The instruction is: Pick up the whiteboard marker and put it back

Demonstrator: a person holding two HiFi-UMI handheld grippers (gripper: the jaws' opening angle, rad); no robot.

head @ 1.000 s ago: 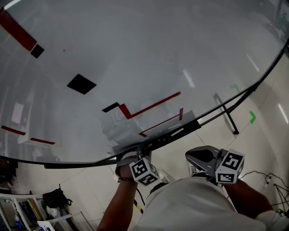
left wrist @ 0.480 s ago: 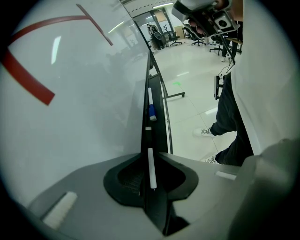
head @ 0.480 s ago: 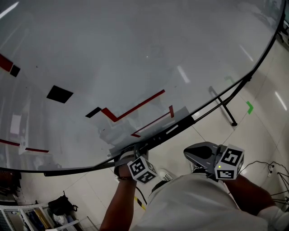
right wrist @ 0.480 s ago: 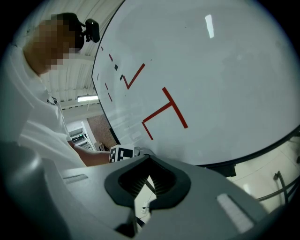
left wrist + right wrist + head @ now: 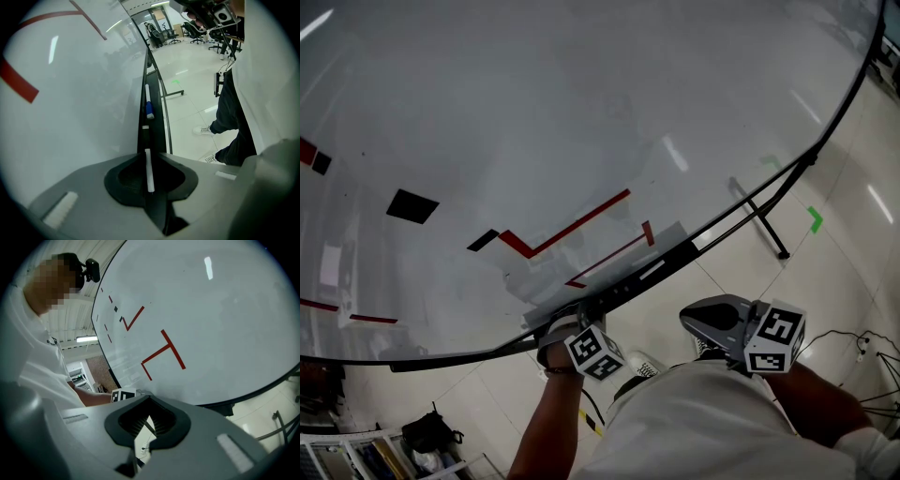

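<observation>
The whiteboard marker (image 5: 149,171), thin with a white barrel and a dark front end, lies in line with the black tray (image 5: 158,123) under the whiteboard (image 5: 581,112). My left gripper (image 5: 149,161) is shut on the marker, right at the tray; in the head view the left gripper (image 5: 574,321) sits against the tray's (image 5: 661,269) left part. A second marker with a blue cap (image 5: 148,107) rests farther along the tray. My right gripper (image 5: 714,324) hangs back from the board over the floor. Its jaws (image 5: 149,422) are shut with nothing between them.
Red lines and black squares are drawn on the whiteboard (image 5: 197,319). The board's black stand leg (image 5: 761,225) reaches across the tiled floor by a green tape mark (image 5: 814,219). My legs and shoes (image 5: 220,140) stand beside the tray. A bag and shelves (image 5: 422,436) are at lower left.
The head view has drifted, so the board's marks slid left and down in the picture. Both grippers stay about where they were, the left still at the tray.
</observation>
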